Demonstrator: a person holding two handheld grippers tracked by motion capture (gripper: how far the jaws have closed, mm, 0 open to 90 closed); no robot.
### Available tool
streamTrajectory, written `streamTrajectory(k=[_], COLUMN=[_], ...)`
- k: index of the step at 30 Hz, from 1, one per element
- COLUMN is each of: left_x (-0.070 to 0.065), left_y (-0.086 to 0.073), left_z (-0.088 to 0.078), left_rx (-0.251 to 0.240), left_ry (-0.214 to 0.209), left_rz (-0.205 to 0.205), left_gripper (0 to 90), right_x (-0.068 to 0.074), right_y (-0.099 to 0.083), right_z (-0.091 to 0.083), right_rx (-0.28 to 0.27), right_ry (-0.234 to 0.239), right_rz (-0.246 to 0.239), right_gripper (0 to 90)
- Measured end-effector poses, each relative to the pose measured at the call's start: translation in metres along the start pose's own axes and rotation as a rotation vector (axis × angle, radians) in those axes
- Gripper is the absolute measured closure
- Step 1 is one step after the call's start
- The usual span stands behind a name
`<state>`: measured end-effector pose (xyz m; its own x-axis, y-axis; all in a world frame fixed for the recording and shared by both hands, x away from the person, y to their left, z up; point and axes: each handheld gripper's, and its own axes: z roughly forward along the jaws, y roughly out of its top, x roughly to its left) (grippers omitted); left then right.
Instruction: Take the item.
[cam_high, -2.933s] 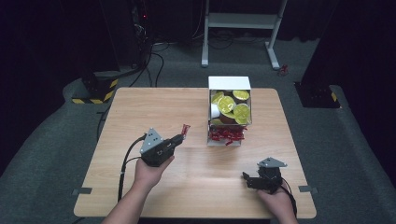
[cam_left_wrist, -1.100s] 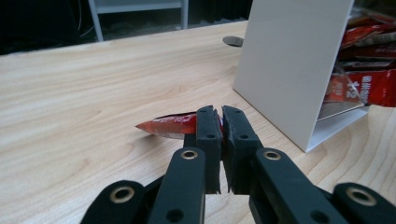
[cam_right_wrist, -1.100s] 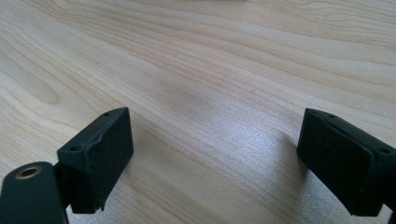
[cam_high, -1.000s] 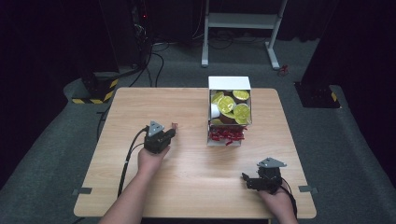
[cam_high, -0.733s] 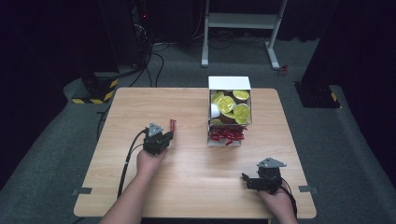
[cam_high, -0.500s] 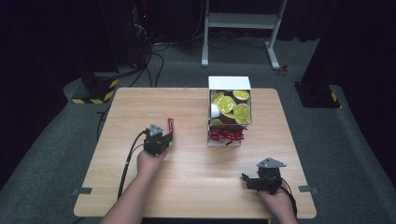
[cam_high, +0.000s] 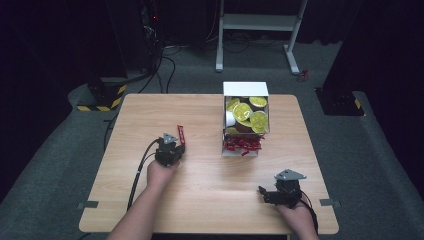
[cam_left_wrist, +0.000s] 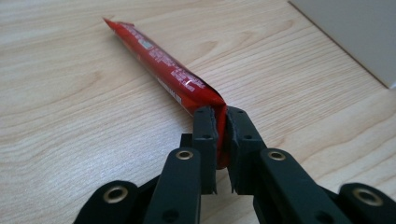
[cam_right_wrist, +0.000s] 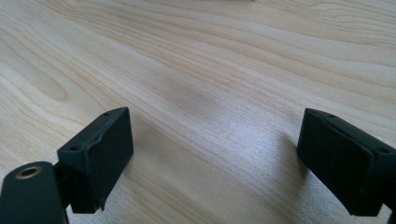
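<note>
My left gripper (cam_left_wrist: 221, 122) is shut on one end of a long red stick packet (cam_left_wrist: 161, 66), which lies out along the table ahead of the jaws. In the high view that gripper (cam_high: 176, 143) is left of centre on the table, and the red packet (cam_high: 180, 133) points away from the person. My right gripper (cam_right_wrist: 215, 163) stands open low over bare wood, nothing between its pads. From above it (cam_high: 265, 192) rests near the front right edge, jaws pointing left.
A white box (cam_high: 245, 90) at the table's middle back holds yellow-lidded cups (cam_high: 244, 112) and, in its front part, several red packets (cam_high: 242, 145). A white box wall (cam_left_wrist: 355, 37) shows at the upper right of the left gripper view. A cable (cam_high: 139, 170) trails from the left gripper.
The left hand has drawn away from the box, leftward, carrying the red packet, and turned so the packet points to the far side. The right gripper has stayed put.
</note>
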<state>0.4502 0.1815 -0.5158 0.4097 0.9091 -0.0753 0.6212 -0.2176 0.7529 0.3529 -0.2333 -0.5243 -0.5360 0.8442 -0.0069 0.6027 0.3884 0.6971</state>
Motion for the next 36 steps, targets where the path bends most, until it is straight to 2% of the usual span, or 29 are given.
streamTrajectory(k=[6,15,23,25,28,35,36], left_x=[0.0001,0.0003,0.0002,0.0002,-0.0006,0.0004,0.0001], left_y=[-0.0017,-0.0035,-0.0038,-0.0036,-0.0037,-0.0036,-0.0037], left_z=[0.0033,0.0049,0.0048,0.0048,0.0030,-0.0013,-0.0015], left_rx=[0.020,0.026,0.023,0.018,0.013,0.006,-0.001], left_ry=[0.000,0.007,0.003,0.000,-0.003,-0.012,-0.013], left_rz=[0.011,0.024,0.019,0.007,0.017,0.006,-0.006], left_gripper=[82.9,82.3,79.4,76.8,73.3,63.0,61.0], right_x=[0.0001,0.0002,0.0002,0.0002,0.0003,0.0003,0.0002], right_y=[0.0000,0.0000,0.0000,0.0000,0.0000,0.0000,0.0000], right_z=[0.0000,0.0000,0.0000,0.0000,0.0000,0.0000,0.0000], right_rx=[0.000,0.001,0.000,0.000,0.000,0.000,0.000], right_ry=[0.001,0.001,0.001,0.001,0.001,0.000,0.000], right_rz=[0.000,0.001,0.001,-0.001,0.001,0.001,-0.001], right_gripper=[10.5,10.4,10.5,10.6,10.5,10.6,10.6])
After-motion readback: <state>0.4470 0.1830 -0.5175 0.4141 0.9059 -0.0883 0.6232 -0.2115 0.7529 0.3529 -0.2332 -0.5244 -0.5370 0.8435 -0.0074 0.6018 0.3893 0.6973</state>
